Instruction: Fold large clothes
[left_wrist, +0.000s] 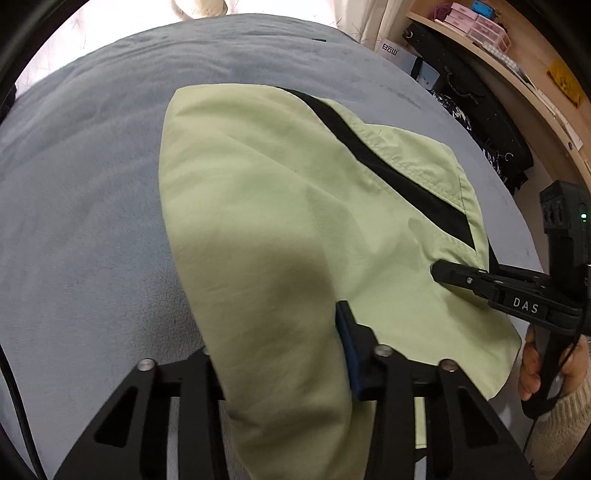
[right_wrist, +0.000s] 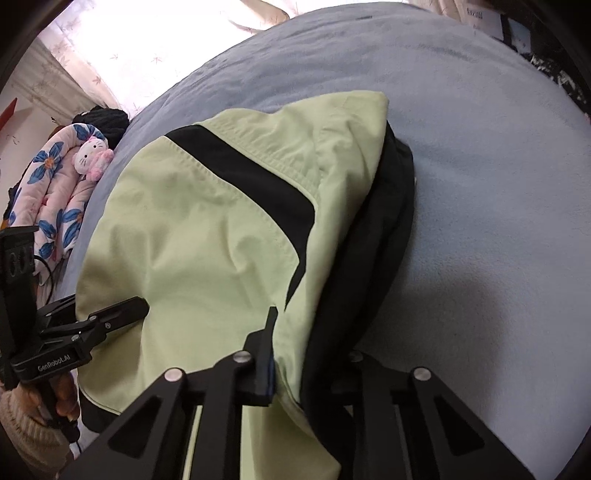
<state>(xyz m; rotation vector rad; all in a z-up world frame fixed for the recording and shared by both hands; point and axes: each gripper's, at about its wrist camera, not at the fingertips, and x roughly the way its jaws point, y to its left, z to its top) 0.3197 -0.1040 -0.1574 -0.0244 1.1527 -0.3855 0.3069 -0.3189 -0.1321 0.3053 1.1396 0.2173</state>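
Gripping the near left edge of the pale green garment (left_wrist: 280, 206) with the left gripper (left_wrist: 280, 373), fingers closed on a raised fold, presumably to carry it over evenly. Lying partly folded across the blue-grey bed (left_wrist: 92, 184), black stripe (left_wrist: 388, 166) running far to right. Pinching the near right edge, green and black layers together, with the right gripper (right_wrist: 314, 373), likely matching the lift.

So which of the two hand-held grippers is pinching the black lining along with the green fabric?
The right hand-held gripper: it clamps the green jacket plus black lining. The left hand-held gripper holds green only.
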